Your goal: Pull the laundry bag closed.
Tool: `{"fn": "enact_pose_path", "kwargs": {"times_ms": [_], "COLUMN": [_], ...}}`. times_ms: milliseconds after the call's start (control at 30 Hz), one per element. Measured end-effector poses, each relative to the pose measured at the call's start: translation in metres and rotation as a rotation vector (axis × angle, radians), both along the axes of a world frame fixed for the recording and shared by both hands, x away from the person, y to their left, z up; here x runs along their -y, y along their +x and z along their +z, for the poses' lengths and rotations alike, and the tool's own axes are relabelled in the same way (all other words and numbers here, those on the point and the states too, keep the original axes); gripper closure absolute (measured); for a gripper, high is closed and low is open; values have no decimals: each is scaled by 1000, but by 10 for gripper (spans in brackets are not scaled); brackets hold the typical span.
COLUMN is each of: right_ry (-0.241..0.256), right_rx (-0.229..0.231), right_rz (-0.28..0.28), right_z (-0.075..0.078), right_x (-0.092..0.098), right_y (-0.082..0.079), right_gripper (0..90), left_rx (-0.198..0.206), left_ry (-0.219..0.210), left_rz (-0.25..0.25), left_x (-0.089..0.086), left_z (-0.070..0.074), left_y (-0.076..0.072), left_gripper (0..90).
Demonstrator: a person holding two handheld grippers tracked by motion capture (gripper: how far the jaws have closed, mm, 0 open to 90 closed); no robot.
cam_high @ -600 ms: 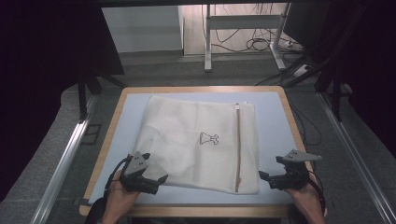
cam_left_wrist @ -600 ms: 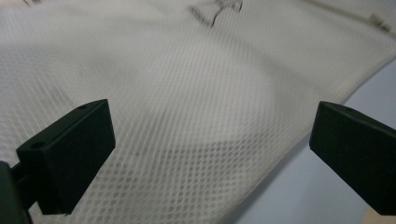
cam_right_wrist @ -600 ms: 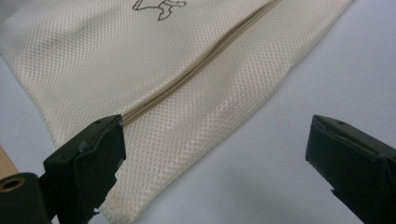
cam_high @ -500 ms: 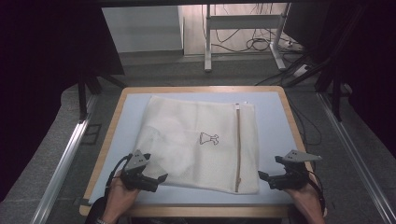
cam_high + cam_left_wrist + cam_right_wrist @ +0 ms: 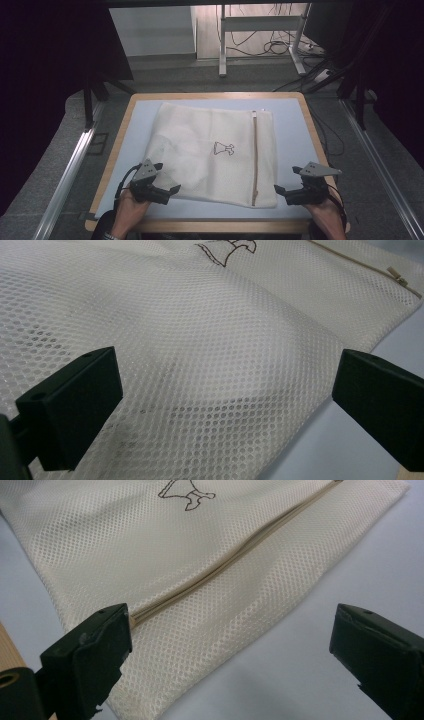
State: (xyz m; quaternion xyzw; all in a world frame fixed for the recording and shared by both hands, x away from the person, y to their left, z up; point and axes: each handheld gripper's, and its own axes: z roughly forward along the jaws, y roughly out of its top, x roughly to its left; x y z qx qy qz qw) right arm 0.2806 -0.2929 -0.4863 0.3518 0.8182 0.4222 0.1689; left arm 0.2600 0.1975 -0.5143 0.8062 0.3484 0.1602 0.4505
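A cream mesh laundry bag (image 5: 215,155) lies flat on the pale blue table top (image 5: 292,135), with a small printed figure (image 5: 224,148) at its middle and a beige zipper (image 5: 254,160) running near its right edge. My left gripper (image 5: 172,192) rests open at the bag's near-left corner, its jaws wide over the mesh (image 5: 215,365). My right gripper (image 5: 280,192) is open just off the near-right corner, where the zipper (image 5: 220,570) ends near its left jaw. Nothing is held.
The table has a wooden rim (image 5: 112,160). Metal rails (image 5: 70,170) run along both sides on the grey floor. A desk frame and cables (image 5: 270,45) stand beyond the far edge. Bare blue surface lies right of the bag.
Both grippers have stayed nearly still at the bag's near corners; the bag has not visibly moved.
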Motion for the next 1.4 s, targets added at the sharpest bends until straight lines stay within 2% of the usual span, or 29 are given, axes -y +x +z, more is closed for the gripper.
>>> {"fn": "enact_pose_path", "kwargs": {"times_ms": [200,300,467,600,933,1133,1400], "right_ry": [-10,-18,-28,-37,-48,-48,-65], "right_rx": [17,18,16,19,15,10,9], "right_rz": [-4,-1,0,3,20,26,25], "right_z": [1,0,0,0,-1,-1,-2], "right_x": [-1,-2,-2,-3,-5,-6,-6], "right_y": [-1,-1,-1,-1,-1,-1,-1], "right_gripper": [19,16,11,11,12,13,13], "left_rx": [-7,-10,9,21,54,30,23], "left_ry": [30,30,34,28,48,23,16], "left_rz": [18,24,29,17,-8,-14,-32], "left_x": [2,2,4,8,19,23,30], "left_z": [0,0,4,7,9,9,11], "left_y": [0,0,-2,-4,-7,-4,-2], "left_gripper": [0,0,0,7,15,15,9]}}
